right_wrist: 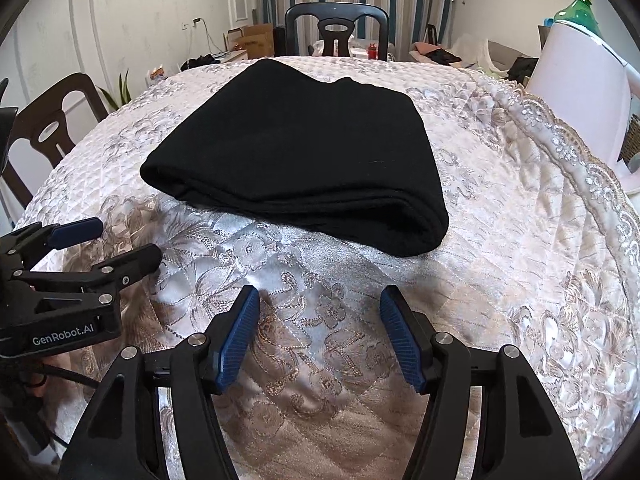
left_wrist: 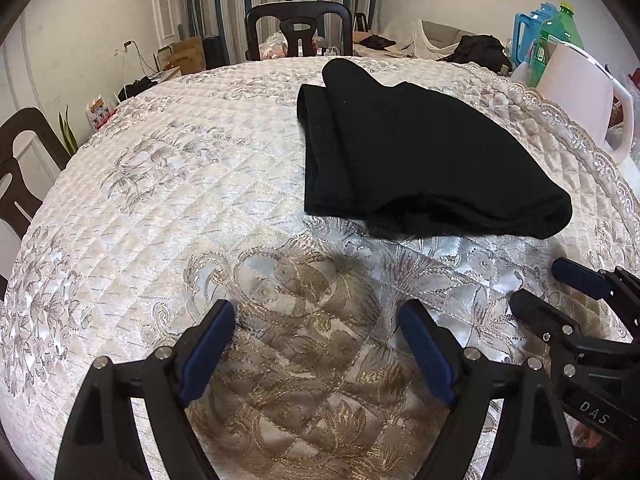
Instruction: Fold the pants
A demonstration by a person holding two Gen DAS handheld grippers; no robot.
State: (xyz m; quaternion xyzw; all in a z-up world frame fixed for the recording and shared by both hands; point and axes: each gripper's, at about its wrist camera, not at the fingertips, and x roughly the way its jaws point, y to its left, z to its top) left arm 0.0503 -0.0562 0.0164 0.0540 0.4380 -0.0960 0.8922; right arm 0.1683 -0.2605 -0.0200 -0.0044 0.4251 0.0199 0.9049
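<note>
We judge the folding all but done: the black pants point(right_wrist: 296, 160) lie in a thick layered bundle on the bench point(left_wrist: 160, 200), just beyond both tools. Our left gripper point(left_wrist: 316, 344) and right gripper point(right_wrist: 318, 334) hover over bare cloth, jaws spread wide and empty. Next may be only squaring the uneven edges (if anything). The quilted, embroidered cover looks slippery; chairs point(left_wrist: 298, 32), striped curtains and a white jug point(right_wrist: 580, 92) surround it.
</note>
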